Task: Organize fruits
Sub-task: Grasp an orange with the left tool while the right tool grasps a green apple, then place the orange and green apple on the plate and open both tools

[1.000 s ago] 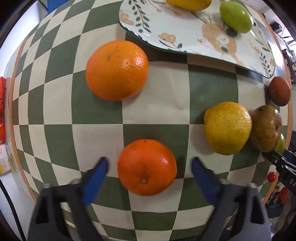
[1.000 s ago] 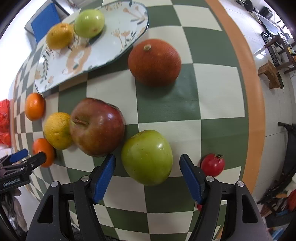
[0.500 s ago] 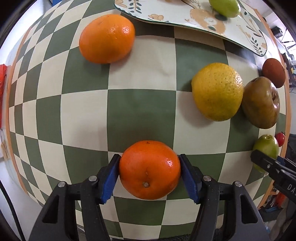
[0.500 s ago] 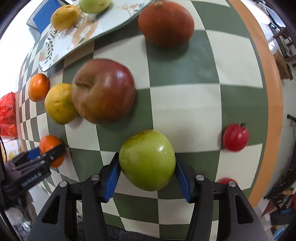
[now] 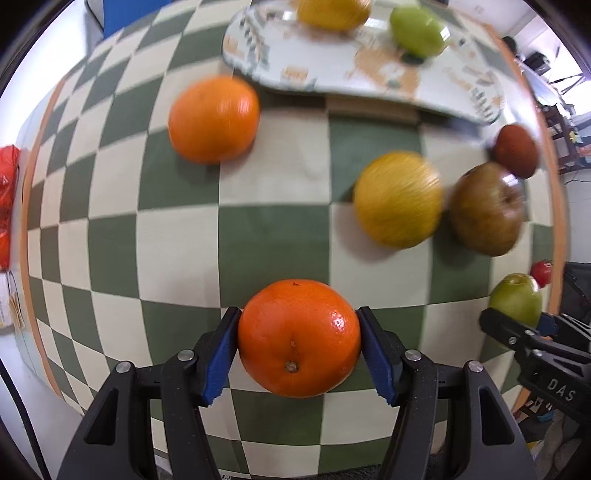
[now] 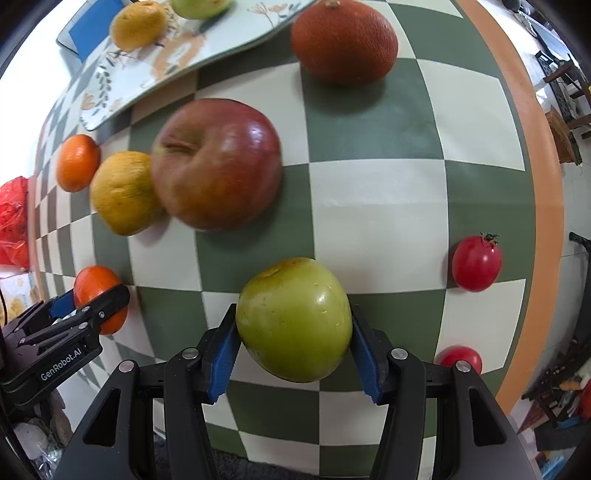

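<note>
My left gripper (image 5: 298,350) has its blue-padded jaws clamped on a round, glossy orange (image 5: 298,338), one pad against each flank, stem scar facing the camera. My right gripper (image 6: 293,347) is pinched the same way on a smooth green apple (image 6: 293,319).

Below them I see the green-and-cream checked tablecloth (image 6: 373,225) with its orange border strip along the right edge. From the right wrist view, a large red apple (image 6: 218,164) lies near the middle of the cloth, touching a dimpled yellow-orange citrus (image 6: 123,194) on its left. A second round orange (image 5: 214,119) sits farther toward the left edge, near the rim of the oval floral-patterned plate (image 6: 140,79) at the far edge. On that plate I see a yellow citrus (image 6: 138,25) and a pale green fruit (image 5: 417,31). A rough-skinned rust-brown fruit (image 6: 343,40) rests just beside the plate. A small red tomato (image 6: 476,263) lies close to the right border, and another red tomato (image 6: 460,357) is partly hidden behind my right gripper's finger.
</note>
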A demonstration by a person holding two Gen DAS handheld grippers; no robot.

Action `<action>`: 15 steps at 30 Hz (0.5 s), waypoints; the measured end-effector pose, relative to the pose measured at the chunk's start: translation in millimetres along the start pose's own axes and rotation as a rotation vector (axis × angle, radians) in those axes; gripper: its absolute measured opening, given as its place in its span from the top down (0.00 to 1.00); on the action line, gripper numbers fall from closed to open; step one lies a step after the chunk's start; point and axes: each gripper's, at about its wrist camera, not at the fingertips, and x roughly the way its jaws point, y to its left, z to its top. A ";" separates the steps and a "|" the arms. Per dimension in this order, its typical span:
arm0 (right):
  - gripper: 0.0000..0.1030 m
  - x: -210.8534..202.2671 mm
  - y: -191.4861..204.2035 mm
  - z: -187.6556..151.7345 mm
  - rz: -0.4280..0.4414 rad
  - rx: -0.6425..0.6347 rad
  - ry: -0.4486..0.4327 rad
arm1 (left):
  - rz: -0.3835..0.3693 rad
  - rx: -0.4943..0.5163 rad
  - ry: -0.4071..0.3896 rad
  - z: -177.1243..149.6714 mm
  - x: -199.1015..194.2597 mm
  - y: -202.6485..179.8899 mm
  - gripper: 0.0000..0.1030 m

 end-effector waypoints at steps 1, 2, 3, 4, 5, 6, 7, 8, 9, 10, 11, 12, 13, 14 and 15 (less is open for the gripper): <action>0.43 -4.3 0.5 -1.4 0.007 -0.001 -0.004 | -0.006 0.006 -0.016 0.8 -8.2 -2.2 0.41; 0.44 -10.7 1.5 -3.1 0.014 -0.004 -0.012 | -0.013 0.012 -0.034 1.5 -17.5 -4.6 0.41; 0.44 -17.9 4.1 -2.8 0.023 -0.009 -0.025 | -0.026 0.015 -0.057 2.9 -29.1 -6.7 0.41; 0.44 -26.2 4.3 -3.8 0.031 -0.012 -0.038 | -0.037 0.015 -0.076 4.6 -42.6 -7.7 0.41; 0.44 -36.8 4.7 -2.7 0.040 -0.017 -0.054 | -0.049 0.016 -0.095 7.0 -53.5 -9.2 0.41; 0.44 -47.3 5.4 1.1 0.052 -0.020 -0.070 | -0.065 0.015 -0.117 11.6 -67.1 -10.5 0.41; 0.44 -58.9 6.7 2.8 0.065 -0.024 -0.088 | -0.081 0.012 -0.136 17.9 -79.4 -11.0 0.41; 0.44 -71.2 8.6 5.9 0.074 -0.030 -0.108 | -0.096 0.009 -0.153 29.8 -95.6 -11.9 0.41; 0.44 -82.5 8.1 13.9 0.081 -0.036 -0.125 | -0.112 0.004 -0.173 42.5 -110.8 -11.7 0.41; 0.44 -95.8 7.8 17.0 0.093 -0.040 -0.147 | -0.127 -0.001 -0.188 56.5 -121.0 -5.1 0.41; 0.44 -108.7 7.3 31.5 0.105 -0.043 -0.164 | -0.143 -0.007 -0.202 68.3 -130.1 -3.8 0.41; 0.44 -122.4 7.3 42.4 0.115 -0.049 -0.186 | -0.156 -0.013 -0.214 81.9 -136.9 -1.4 0.41; 0.44 -132.6 10.5 48.2 0.123 -0.054 -0.207 | -0.164 -0.019 -0.222 96.9 -142.1 -0.5 0.41; 0.44 -144.1 14.5 58.9 0.132 -0.058 -0.228 | -0.169 -0.026 -0.227 107.9 -143.7 2.3 0.41; 0.44 -150.6 20.7 69.7 0.140 -0.063 -0.244 | -0.170 -0.028 -0.221 121.6 -141.1 4.3 0.41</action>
